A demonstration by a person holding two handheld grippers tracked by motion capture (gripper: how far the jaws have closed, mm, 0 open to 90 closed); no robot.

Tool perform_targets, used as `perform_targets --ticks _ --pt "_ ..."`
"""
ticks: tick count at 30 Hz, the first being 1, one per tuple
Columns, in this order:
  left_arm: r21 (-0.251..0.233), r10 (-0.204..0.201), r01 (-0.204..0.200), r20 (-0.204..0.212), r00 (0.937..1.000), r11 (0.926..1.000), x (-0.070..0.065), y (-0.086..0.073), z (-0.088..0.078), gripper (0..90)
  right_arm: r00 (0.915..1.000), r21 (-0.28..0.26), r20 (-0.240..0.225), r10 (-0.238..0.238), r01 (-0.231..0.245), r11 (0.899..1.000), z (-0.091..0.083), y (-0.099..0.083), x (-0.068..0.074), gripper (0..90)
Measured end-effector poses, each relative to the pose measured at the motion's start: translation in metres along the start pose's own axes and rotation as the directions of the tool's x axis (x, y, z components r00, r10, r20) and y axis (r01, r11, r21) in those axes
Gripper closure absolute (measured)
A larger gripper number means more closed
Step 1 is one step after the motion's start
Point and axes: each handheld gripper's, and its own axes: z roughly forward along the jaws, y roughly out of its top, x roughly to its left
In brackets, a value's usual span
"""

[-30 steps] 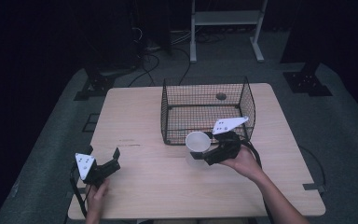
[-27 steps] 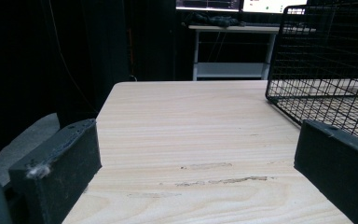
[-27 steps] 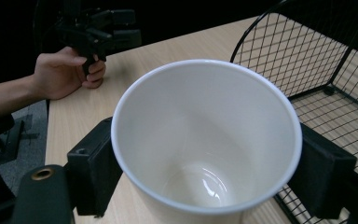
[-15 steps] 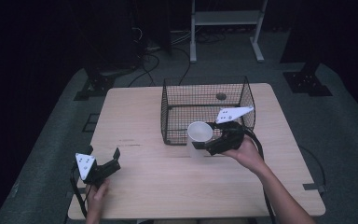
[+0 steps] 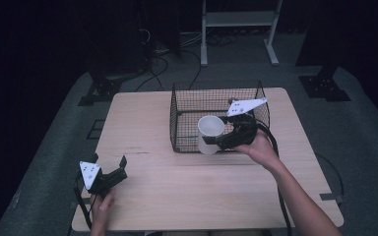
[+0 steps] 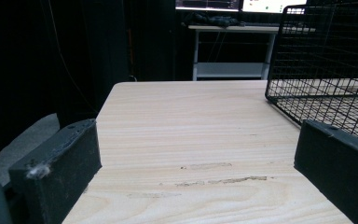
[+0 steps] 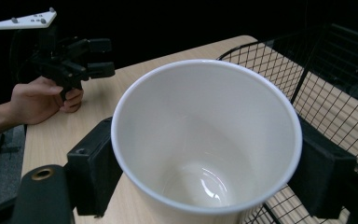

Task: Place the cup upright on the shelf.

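The right gripper (image 5: 222,139) has its fingers clamped on either side of a white cup (image 5: 210,133), holding it upright with the mouth open upward, at the near wall of the wire basket (image 5: 187,105) on the worktop (image 5: 142,123). The left gripper (image 5: 109,173) rests low at the near left of the worktop, well apart from the basket, its fingers (image 6: 63,168) spread wide with nothing between them.
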Motion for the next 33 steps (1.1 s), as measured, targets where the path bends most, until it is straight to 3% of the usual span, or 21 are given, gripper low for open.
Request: perform_targets --ticks 18,33 --pt "0.000 0.000 0.000 0.000 1.0000 1.0000 0.000 0.000 0.000 0.0 0.9989 0.003 0.047 -0.005 0.005 1.000 -0.001 0.029 -0.029 19.7" --pt "0.002 -0.003 0.003 0.000 1.0000 1.0000 0.000 0.000 0.000 0.0 0.9954 0.019 0.095 0.013 -0.015 1.000 0.015 0.054 -0.064 19.7"
